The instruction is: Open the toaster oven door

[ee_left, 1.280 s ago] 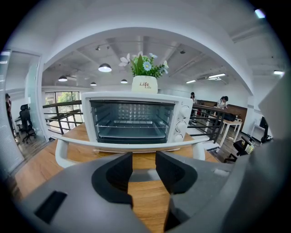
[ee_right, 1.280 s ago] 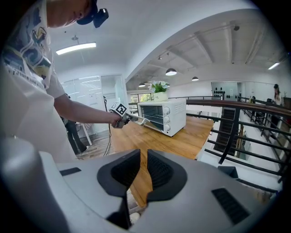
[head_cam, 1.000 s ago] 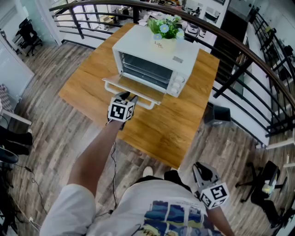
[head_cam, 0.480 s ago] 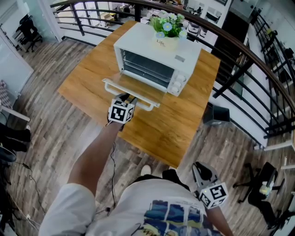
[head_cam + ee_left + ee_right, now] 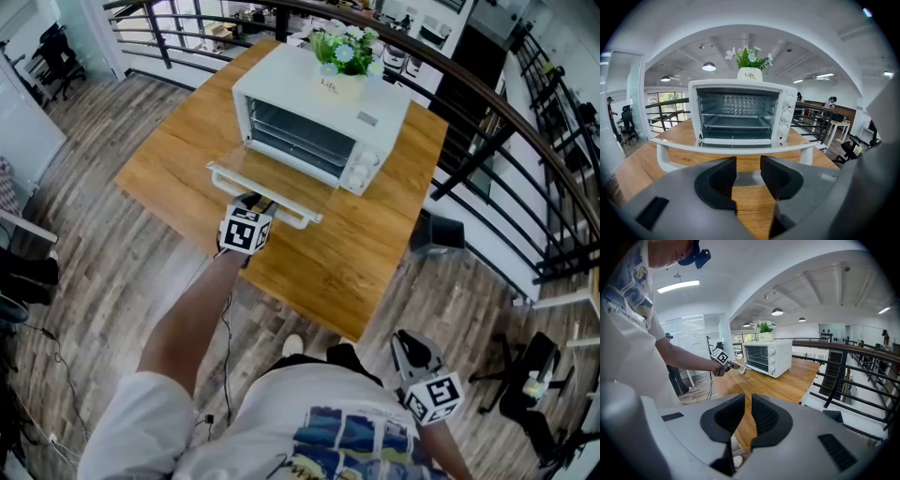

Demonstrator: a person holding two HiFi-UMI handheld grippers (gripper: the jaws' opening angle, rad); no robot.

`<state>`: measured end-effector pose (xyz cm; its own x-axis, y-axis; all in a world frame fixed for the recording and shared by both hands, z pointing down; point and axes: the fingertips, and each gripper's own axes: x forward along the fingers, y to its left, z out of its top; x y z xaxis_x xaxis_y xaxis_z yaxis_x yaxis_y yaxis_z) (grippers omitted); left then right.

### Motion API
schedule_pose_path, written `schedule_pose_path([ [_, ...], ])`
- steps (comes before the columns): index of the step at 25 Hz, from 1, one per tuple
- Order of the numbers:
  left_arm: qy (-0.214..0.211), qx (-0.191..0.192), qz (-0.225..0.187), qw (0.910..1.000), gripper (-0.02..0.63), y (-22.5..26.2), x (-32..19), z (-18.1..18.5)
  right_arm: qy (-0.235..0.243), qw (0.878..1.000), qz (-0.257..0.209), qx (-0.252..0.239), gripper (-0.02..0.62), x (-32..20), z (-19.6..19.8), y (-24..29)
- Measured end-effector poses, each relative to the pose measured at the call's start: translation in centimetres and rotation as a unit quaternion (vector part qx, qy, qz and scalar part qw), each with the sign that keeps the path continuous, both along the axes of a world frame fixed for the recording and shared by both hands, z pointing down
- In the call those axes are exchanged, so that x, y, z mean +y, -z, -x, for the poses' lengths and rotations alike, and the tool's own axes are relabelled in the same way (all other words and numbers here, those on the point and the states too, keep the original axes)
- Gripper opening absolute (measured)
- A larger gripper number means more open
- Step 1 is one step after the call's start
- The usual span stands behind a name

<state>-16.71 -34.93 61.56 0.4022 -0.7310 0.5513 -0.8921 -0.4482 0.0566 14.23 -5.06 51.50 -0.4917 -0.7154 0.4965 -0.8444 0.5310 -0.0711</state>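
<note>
The white toaster oven stands on the wooden table, its glass door lying flat and open toward me. The door's white handle bar runs along its front edge. My left gripper sits just short of that handle, near its middle. In the left gripper view the handle crosses just beyond the left gripper, whose jaws stand apart with nothing between them. My right gripper hangs low by my side, away from the table. In the right gripper view its jaws are nearly together and empty.
A pot of flowers rests on top of the oven. The table's near edge drops to wood-plank floor. A dark curved railing runs behind and to the right, with a small black box on the floor beside the table.
</note>
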Motion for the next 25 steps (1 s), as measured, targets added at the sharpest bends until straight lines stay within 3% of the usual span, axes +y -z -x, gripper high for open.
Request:
schedule_pose_path([
  [25,-0.003,-0.013,0.025,0.9996,0.153,-5.0,1.0,0.6,0.0,1.0,0.011,0.014,0.044,-0.8,0.2,-0.3],
])
